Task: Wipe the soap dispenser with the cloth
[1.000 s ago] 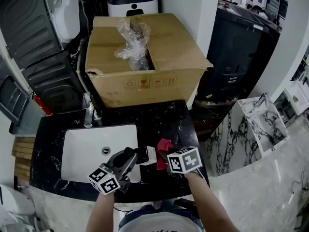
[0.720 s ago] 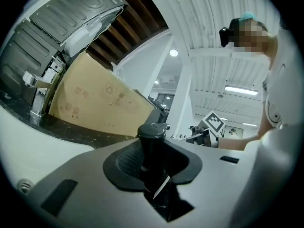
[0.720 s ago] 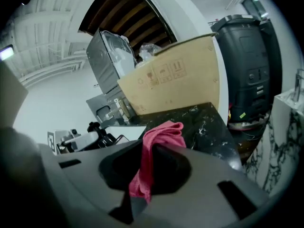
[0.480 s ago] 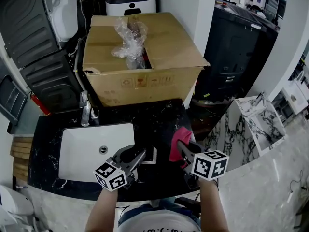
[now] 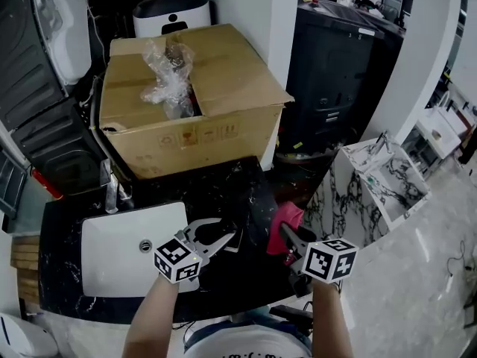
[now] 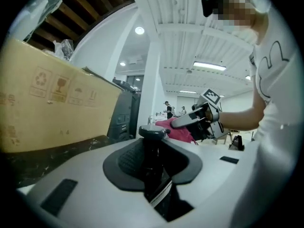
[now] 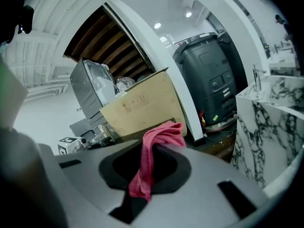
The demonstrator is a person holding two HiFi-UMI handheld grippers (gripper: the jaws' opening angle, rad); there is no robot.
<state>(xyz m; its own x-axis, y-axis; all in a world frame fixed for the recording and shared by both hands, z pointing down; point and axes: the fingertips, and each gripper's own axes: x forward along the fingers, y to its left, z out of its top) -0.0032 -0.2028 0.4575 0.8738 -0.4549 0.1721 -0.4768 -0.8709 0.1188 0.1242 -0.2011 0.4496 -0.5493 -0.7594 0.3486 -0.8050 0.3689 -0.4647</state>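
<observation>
Grips the soap dispenser (image 6: 153, 163) in the left hand-held gripper (image 5: 218, 236), jaws clamped on its dark body, pump head clear of the pads, over the black surface (image 5: 231, 189) just right of the sink (image 5: 112, 253). Pinches the pink cloth (image 5: 287, 218) in the right hand-held gripper (image 5: 293, 239), jaws shut on a fold, the rest hanging loose. Holds cloth and dispenser near but apart; seemingly the wiping step, with no contact at this moment. Next calls for closing that gap and rubbing the cloth along the bottle while bracing it steady.

Recycling, wine-glass and umbrella symbols are printed on the cardboard box (image 6: 47, 113)
</observation>
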